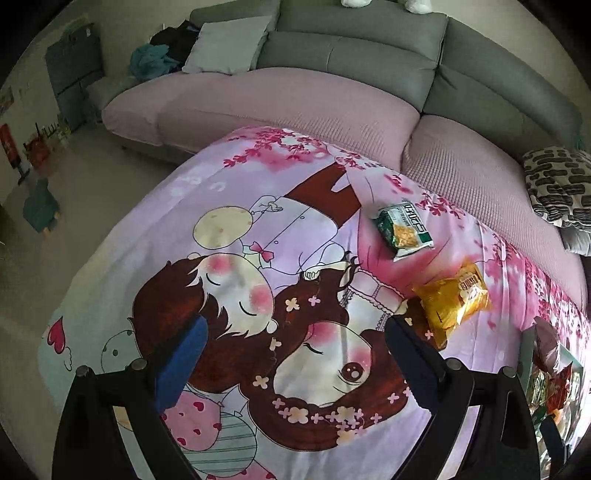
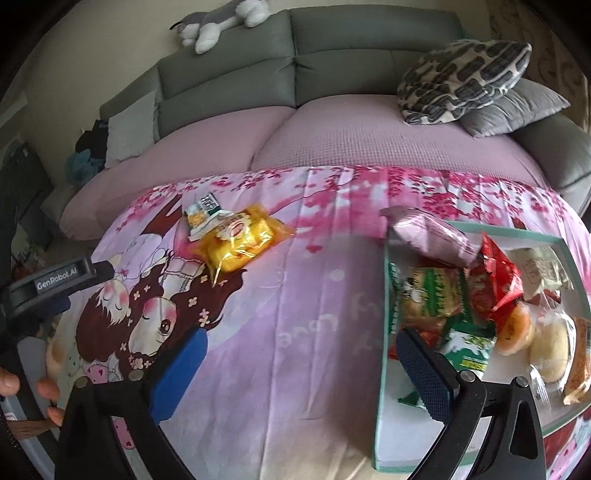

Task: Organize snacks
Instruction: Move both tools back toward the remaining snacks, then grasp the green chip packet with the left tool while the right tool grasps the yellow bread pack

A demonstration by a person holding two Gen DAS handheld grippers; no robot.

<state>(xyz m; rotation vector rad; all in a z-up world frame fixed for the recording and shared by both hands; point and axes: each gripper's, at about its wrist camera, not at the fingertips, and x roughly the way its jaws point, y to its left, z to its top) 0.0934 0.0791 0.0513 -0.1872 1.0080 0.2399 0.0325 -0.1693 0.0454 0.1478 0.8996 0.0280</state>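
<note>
Left gripper [image 1: 295, 354]: fingers spread wide with nothing between them, hovering over the cartoon print of two faces.
Right gripper [image 2: 303, 373]: fingers also spread wide and empty; the right-side finger sits over the near corner of the box.
Writing on the tools: seen from the right wrist camera, the body of the other gripper at the left edge carries a white label reading "GenRobot.AI".
Yellow snack bag [image 1: 452, 301]: lies flat on the cloth, just beyond the left gripper's right-side finger; it has a red oval logo whose words are too blurred to read.
Green snack pack [image 1: 404, 229]: lies on the cloth farther back, near the sofa edge, apart from the yellow bag in the left view; large dark characters run along its white band, and I cannot read them.
Box [image 2: 382, 369]: a shallow teal-rimmed box at the right of the cloth, holding a heap of snacks, among them a red packet [image 2: 495, 284], green-and-white packs, round buns in clear wrap and a mauve pouch on the far rim; none of the print is legible.
Cloth [image 2: 306, 314]: pink and lilac with blossoms; pale lettering is printed across its middle, too faint to make out.
Sofa [image 2: 332, 74]: grey, with a pink seat cover, a patterned cushion [image 2: 461, 77] and a plush toy [image 2: 221, 22] on the backrest.
Hand [image 2: 33, 391]: fingertips show at the lower left edge.
</note>
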